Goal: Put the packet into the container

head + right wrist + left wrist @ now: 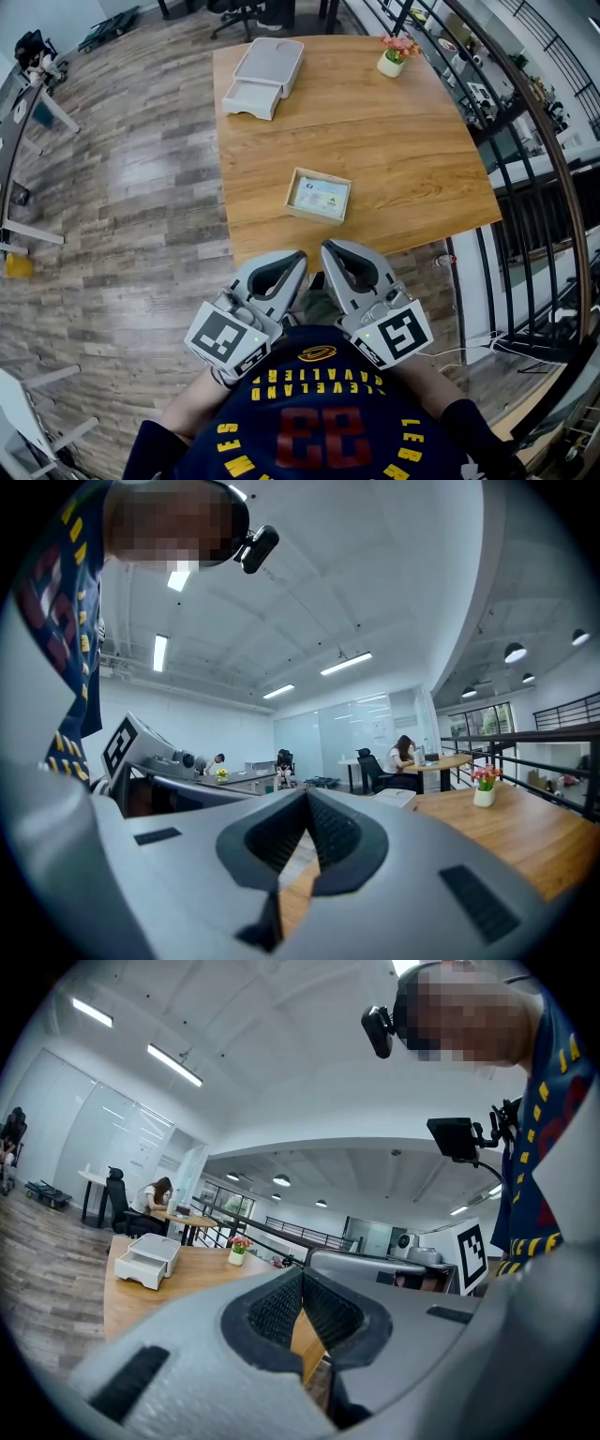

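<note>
A flat rectangular packet (319, 197) with a pale printed face and a tan border lies on the wooden table (412, 159), near its front edge. The white drawer-style container (265, 75) stands at the table's far left corner; it also shows in the left gripper view (148, 1260). Both grippers are held close to the person's chest, short of the table's near edge and apart from the packet. My left gripper (298, 256) (302, 1279) is shut with nothing in it. My right gripper (326, 248) (307, 801) is shut and empty too, side by side with the left.
A small pot of pink flowers (395, 57) sits at the table's far right corner. A black metal railing (525, 187) runs along the table's right side. Wooden floor (122, 187) lies to the left, with white desk legs (28, 234) at the far left.
</note>
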The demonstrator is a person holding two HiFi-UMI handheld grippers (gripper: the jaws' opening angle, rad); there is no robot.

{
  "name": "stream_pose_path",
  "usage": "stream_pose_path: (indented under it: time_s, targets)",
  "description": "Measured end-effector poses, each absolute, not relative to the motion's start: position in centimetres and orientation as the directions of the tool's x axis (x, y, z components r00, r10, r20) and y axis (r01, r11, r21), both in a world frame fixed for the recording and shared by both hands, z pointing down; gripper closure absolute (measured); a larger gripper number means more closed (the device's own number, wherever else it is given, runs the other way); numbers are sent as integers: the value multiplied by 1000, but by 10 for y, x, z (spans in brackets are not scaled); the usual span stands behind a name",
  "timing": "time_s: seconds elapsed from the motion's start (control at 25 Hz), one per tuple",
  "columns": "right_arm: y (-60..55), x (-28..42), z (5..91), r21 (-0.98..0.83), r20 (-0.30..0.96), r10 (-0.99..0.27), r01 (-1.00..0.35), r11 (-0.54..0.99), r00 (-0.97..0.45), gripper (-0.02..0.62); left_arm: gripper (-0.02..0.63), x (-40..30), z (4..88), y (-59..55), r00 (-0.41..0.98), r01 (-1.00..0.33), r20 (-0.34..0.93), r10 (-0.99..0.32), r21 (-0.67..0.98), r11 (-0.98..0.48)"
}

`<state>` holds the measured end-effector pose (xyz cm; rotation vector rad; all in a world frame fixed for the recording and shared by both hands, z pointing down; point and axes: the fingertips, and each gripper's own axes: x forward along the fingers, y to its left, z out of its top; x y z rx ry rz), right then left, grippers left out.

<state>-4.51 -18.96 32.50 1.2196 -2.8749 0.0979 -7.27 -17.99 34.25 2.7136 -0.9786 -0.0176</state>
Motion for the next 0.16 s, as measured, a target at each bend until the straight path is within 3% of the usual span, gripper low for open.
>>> stream_pose_path:
  time_s: [0.16]
  targets:
    - [-189,-45,324,-52,43,-714,-715,697,-699,584,598,-71,341,-180,775,-625,78,-627,243,-742]
